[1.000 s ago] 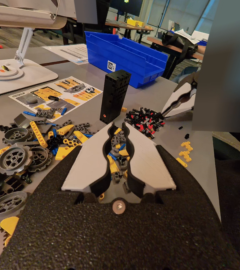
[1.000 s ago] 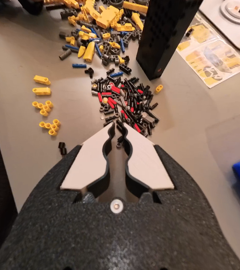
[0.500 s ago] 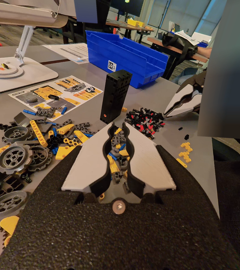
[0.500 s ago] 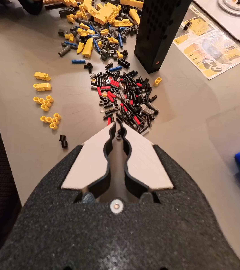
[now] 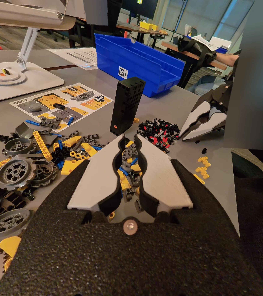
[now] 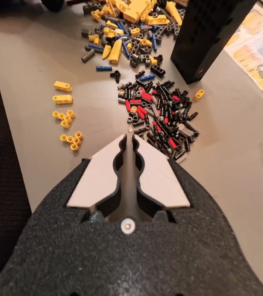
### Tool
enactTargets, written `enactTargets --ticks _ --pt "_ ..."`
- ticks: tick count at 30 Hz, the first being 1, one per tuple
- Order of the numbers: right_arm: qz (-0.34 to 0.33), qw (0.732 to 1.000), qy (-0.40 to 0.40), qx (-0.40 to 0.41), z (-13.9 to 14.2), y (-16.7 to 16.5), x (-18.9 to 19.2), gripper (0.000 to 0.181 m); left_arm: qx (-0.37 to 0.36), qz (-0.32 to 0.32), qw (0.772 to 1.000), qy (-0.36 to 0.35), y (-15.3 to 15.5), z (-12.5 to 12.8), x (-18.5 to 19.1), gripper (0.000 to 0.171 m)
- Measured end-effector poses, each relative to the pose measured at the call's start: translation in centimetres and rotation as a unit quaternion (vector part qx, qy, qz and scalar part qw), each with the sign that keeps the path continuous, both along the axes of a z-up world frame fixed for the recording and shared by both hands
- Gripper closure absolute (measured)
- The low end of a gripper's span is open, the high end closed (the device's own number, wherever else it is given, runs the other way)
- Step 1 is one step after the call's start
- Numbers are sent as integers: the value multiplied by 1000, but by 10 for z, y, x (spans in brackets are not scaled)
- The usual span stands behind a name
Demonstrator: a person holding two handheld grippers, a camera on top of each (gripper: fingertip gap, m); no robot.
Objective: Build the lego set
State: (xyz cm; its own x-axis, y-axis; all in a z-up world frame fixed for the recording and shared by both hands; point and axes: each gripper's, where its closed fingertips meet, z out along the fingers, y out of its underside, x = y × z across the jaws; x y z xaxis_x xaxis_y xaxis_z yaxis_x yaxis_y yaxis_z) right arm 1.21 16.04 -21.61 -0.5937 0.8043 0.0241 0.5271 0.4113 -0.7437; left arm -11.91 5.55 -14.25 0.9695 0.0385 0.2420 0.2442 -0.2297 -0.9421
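My left gripper (image 5: 130, 135) is shut to a narrow slit and holds nothing. It hovers over a mixed pile of yellow, grey and blue building pieces (image 5: 128, 170). My right gripper (image 6: 129, 135) is also shut to a narrow slit and empty. Its tips sit low over bare table at the near-left edge of a pile of small black, red and grey pins (image 6: 159, 115). It also shows in the left wrist view (image 5: 181, 139), beside that pile (image 5: 158, 133). A tall black perforated block (image 5: 127, 105) stands upright behind the pins.
Small yellow connectors (image 6: 68, 117) lie in a row left of the right gripper, near the table edge. Grey toothed wheels (image 5: 15, 173) lie at the left. A blue bin (image 5: 137, 64), a sticker sheet (image 5: 63, 104) and a white stand base (image 5: 15, 80) sit farther back. The tips of one gripper are about 20 centimetres away from the tips of the other. Measured from the fingertips, the tall black perforated block (image 5: 127, 105) is 9 centimetres or so from the left gripper and 15 centimetres from the right.
The right gripper's jaws have narrowed a little, and it has shifted left off the pin pile and lower toward the table. The left gripper has hardly moved.
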Motion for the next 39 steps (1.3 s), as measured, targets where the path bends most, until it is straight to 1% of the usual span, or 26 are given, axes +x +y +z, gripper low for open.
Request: enactTargets --ticks 7,18,21,22,26,28,31,33,36,39 --pt "-13 1000 -6 15 -3 7 -3 174 -3 -2 1000 5 0 -1 1 160" --pt "-4 999 -8 35 -6 2 -11 168 -2 -1 1000 3 0 -1 1 160" --pt "-5 999 -6 41 -6 4 -12 170 -1 -1 1000 2 0 0 0 160" --pt "-7 999 -4 45 -5 5 -12 176 -1 -1 1000 2 0 0 1 160" --pt "-7 999 6 33 2 6 -10 176 -2 -1 1000 4 0 -1 1 160" --pt "-5 1000 12 14 10 6 -5 176 -1 -1 1000 4 0 0 1 160" --pt "6 1000 2 -18 17 9 11 176 0 -1 1000 4 0 0 1 160" --pt "12 999 -28 -31 12 14 27 176 -1 -1 1000 4 0 0 1 160" --pt "1 998 -66 -19 -5 27 44 176 -3 -2 1000 4 0 -1 1 160" --pt "6 997 -72 -40 -6 23 50 175 -4 -1 1000 1 0 -1 0 160"
